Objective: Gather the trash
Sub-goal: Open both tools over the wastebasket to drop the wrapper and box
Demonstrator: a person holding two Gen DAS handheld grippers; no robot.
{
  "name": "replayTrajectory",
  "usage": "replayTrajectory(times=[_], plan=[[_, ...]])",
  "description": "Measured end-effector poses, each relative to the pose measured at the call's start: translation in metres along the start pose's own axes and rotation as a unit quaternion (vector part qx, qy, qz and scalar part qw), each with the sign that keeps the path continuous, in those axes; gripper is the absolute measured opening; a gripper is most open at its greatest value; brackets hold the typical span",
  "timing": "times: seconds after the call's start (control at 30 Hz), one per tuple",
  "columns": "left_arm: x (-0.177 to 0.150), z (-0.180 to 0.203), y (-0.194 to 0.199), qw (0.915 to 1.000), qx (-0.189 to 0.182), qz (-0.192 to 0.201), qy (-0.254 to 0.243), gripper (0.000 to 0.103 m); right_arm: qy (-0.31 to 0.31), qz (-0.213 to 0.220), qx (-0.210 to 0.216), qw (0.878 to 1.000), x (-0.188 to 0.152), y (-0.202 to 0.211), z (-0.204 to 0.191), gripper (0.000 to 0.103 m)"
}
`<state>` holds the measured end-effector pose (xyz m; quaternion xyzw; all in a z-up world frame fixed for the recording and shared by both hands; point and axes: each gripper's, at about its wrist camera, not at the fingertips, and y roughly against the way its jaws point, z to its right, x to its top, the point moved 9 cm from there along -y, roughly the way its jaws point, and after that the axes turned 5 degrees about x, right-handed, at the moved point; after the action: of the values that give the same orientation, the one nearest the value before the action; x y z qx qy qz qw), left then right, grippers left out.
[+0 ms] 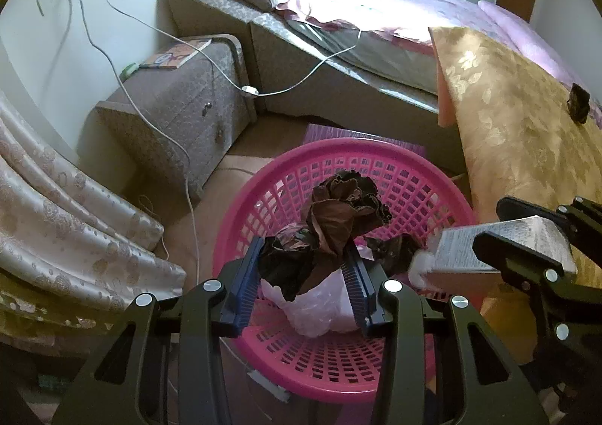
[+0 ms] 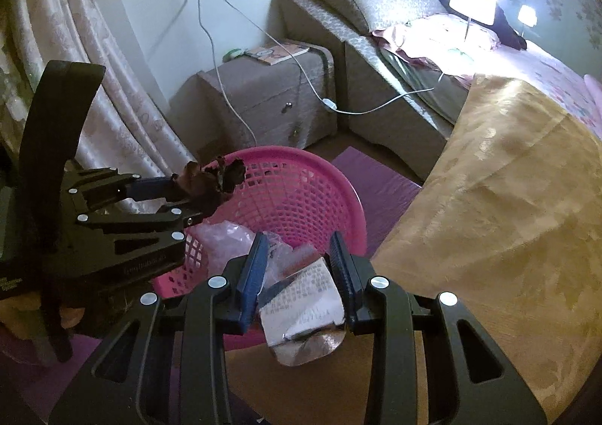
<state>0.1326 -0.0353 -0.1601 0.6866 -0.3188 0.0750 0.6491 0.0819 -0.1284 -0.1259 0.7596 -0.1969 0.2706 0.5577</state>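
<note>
Between the blue pads of the left gripper point(image 1: 306, 259) sits a crumpled dark brown wrapper point(image 1: 338, 221), pinched at its lower part; jaws part-closed on it, the crumpled top standing up past the fingertips. Directly beneath and ahead of this gripper lies the pink basket point(image 1: 447, 199), open mouth up, with a white plastic bag point(image 1: 320, 308) and more dark scraps already inside. So the wrapper hangs over the basket's interior, not its rim.

Right gripper point(image 2: 299, 267): jaws closed nearly as far as they go on a flattened printed carton point(image 2: 304, 304), silver-lined, its long axis running roughly along the fingers. Carton overhangs the near edge of the basket point(image 2: 338, 191); from the right wrist view the fingertips are about above the rim rather than the middle.

Both tools point steeply downward, side by side, left one deeper over the opening. A table with gold floral cloth point(image 2: 508, 180) stands just beside the basket on the right.

Judgement: left hand is nearer a clean drop; right needs a little more reach inward, else the carton may catch the rim.
</note>
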Motion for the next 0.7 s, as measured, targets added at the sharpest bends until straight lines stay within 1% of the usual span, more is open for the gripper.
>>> replayTrajectory(times=[0.17, 0.23, 0.3, 0.37, 0.4, 0.43, 0.5, 0.63, 0.7], plan=[[-0.001, -0.001, -0.002, 1.0000, -0.001, -0.004, 0.006, 0.043, -0.006, 0.005, -0.003, 1.000, 0.004, -0.002, 0.003, 0.034], [-0.002, -0.003, -0.004, 0.9999, -0.002, -0.007, 0.010, 0.047, -0.013, 0.006, 0.002, 1.000, 0.004, -0.002, 0.004, 0.035], [-0.003, -0.004, -0.005, 0.9998, -0.003, -0.009, 0.015, 0.056, -0.020, 0.007, 0.005, 1.000, 0.003, -0.002, 0.006, 0.036], [-0.003, -0.004, -0.004, 0.9998, -0.003, -0.007, 0.018, 0.062, -0.026, 0.010, 0.008, 1.000, 0.002, 0.000, 0.008, 0.041], [-0.003, -0.004, -0.004, 0.9998, -0.003, -0.006, 0.018, 0.067, -0.029, 0.012, 0.008, 0.999, 0.003, 0.001, 0.010, 0.046], [-0.003, -0.005, -0.003, 0.9998, -0.003, -0.004, 0.019, 0.069, -0.033, 0.016, 0.007, 0.999, 0.003, 0.004, 0.011, 0.049], [-0.002, -0.005, -0.001, 0.9998, -0.003, 0.000, 0.020, 0.075, -0.042, 0.024, 0.008, 0.999, 0.003, 0.010, 0.015, 0.053], [0.000, -0.004, 0.001, 0.9998, -0.002, 0.004, 0.020, 0.078, -0.051, 0.039, 0.010, 0.998, 0.002, 0.021, 0.019, 0.061], [0.001, -0.003, 0.002, 0.9998, -0.002, 0.007, 0.019, 0.078, -0.055, 0.046, 0.003, 0.997, 0.001, 0.028, 0.022, 0.065]])
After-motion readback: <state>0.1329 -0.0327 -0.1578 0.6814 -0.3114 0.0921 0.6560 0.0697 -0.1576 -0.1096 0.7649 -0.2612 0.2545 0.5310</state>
